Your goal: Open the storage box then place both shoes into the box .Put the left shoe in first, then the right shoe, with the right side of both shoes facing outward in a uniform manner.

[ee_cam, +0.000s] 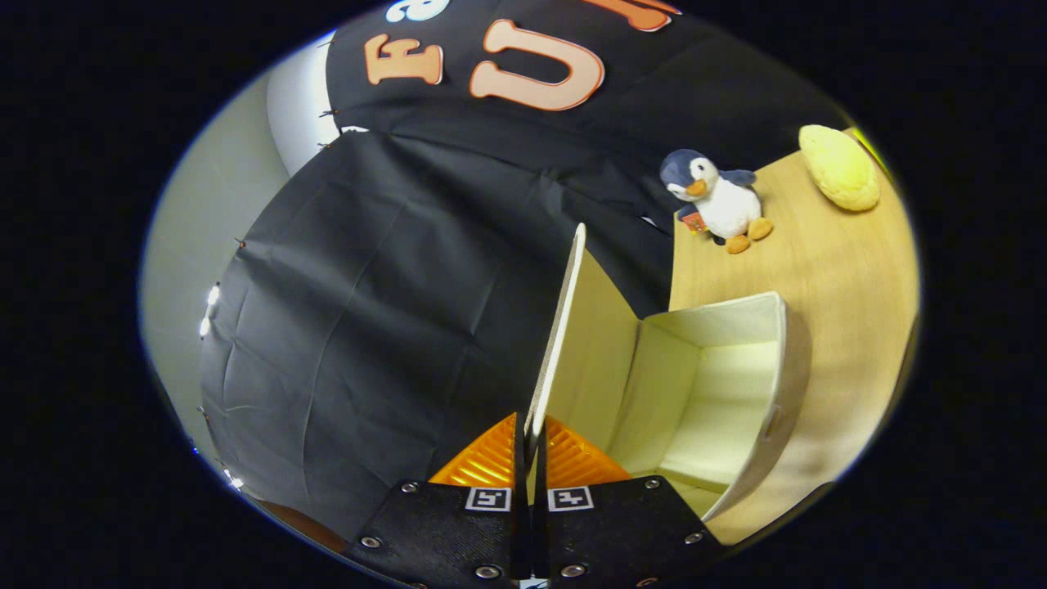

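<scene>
Tongs [530, 458] pinched on lid [559, 327] edge, lid raised upright | storage box [757, 409] open on tabletop [826, 270], right of tongs — inside bare; opening near done; both shoes left

My tongs [530, 458] pinch the raised lid [564, 327]; the box [736, 393] gapes unobstructed, penguin [716, 200] well beyond.

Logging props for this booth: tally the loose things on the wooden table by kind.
Storage box, lid pinched in the tool: 1
Penguin plush: 1
Yellow bun-like toy: 1
Total: 3
</scene>
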Tool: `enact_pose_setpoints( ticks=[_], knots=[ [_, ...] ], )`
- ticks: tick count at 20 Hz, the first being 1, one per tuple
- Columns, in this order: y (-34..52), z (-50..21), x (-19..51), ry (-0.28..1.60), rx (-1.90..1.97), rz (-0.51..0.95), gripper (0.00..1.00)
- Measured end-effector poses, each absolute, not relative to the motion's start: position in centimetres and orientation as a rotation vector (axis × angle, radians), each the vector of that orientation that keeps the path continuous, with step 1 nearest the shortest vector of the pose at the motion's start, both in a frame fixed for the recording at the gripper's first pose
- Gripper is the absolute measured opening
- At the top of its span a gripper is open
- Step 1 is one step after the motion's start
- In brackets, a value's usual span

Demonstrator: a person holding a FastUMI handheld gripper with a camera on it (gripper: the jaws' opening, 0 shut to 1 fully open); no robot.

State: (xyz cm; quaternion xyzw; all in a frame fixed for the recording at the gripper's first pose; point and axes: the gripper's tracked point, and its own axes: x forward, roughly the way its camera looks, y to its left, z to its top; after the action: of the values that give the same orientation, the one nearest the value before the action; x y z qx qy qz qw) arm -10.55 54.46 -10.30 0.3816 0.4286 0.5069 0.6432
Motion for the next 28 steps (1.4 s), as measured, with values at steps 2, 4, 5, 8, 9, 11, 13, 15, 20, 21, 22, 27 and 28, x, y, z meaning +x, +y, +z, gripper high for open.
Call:
enact_pose_setpoints(
  ticks=[2,4,5,8,9,11,13,15,20,21,22,27,28],
  knots=[
    [56.3,-9.9,-11.0,0.992,0.890,1.195,0.02],
    [58.9,-9.0,-11.1,1.003,0.906,1.228,0.02],
    [60.4,-8.5,-11.2,1.014,0.909,1.241,0.02],
    [63.8,-7.9,-12.0,1.034,0.888,1.273,0.02],
    [64.9,-7.9,-12.2,1.047,0.887,1.275,0.03],
    [66.9,-8.1,-12.5,1.083,0.901,1.274,0.03],
    [68.6,-8.5,-12.8,1.106,0.899,1.286,0.04],
    [69.1,-8.6,-13.4,1.126,0.886,1.280,0.04],
    [70.0,-8.1,-12.5,1.063,0.840,1.230,0.11],
    [69.4,-7.9,-12.0,1.036,0.834,1.219,0.19],
    [69.0,-7.5,-11.9,1.018,0.836,1.223,0.23],
    [61.8,-6.6,-8.9,0.917,0.788,1.199,0.54],
    [60.0,-6.8,-8.1,0.889,0.769,1.172,0.60]
  ],
)
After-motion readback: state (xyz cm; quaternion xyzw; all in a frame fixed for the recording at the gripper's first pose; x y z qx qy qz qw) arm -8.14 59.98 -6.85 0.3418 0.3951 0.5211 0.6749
